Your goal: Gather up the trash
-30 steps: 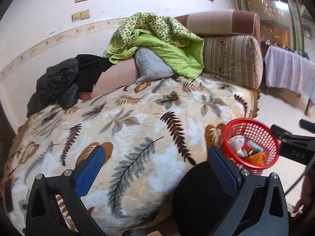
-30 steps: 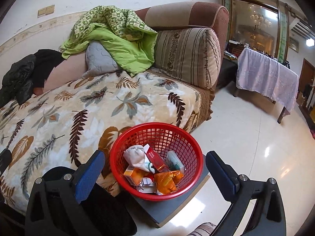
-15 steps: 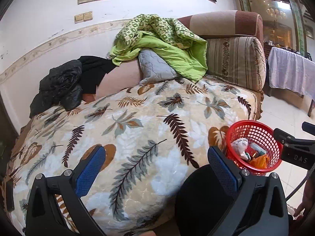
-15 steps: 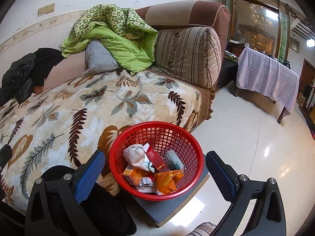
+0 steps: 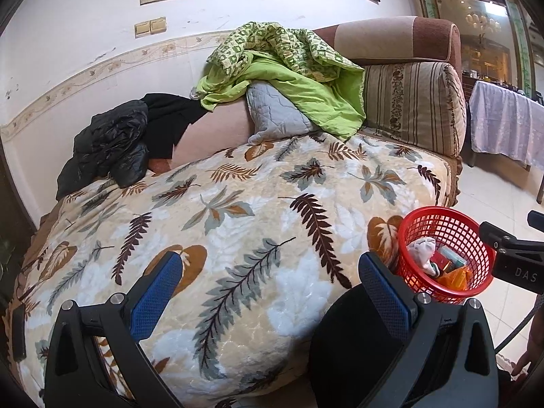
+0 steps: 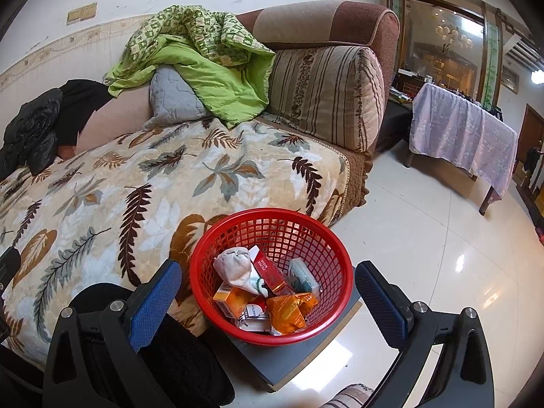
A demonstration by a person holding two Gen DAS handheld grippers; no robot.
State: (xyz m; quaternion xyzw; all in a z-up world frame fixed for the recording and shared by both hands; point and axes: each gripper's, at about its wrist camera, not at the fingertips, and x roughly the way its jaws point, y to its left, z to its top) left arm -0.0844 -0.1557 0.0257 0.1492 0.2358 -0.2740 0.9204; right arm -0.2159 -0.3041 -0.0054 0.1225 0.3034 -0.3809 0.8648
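Observation:
A red mesh basket (image 6: pixel 326 238) stands on a grey board beside the sofa; it also shows in the left wrist view (image 5: pixel 442 227). It holds several pieces of trash: a crumpled white wad (image 6: pixel 234 267), a red carton (image 6: pixel 270 273), an orange wrapper (image 6: pixel 287 311), an orange box (image 6: pixel 231 302). My right gripper (image 6: pixel 268 292) is open and empty, its fingers either side of the basket, hovering in front. My left gripper (image 5: pixel 268 289) is open and empty above the leaf-patterned sofa blanket (image 5: pixel 238 224).
On the sofa lie a green quilt (image 5: pixel 285 74), a grey cushion (image 5: pixel 275 115) and a black jacket (image 5: pixel 112 139). A striped armrest (image 6: pixel 326 95) stands at the right end. A table with a lilac cloth (image 6: pixel 465 136) stands across the glossy tiled floor (image 6: pixel 425 244).
My left gripper has drawn back and tilted up slightly, so the sofa and basket look a little farther. My right gripper has barely moved. Both stay open.

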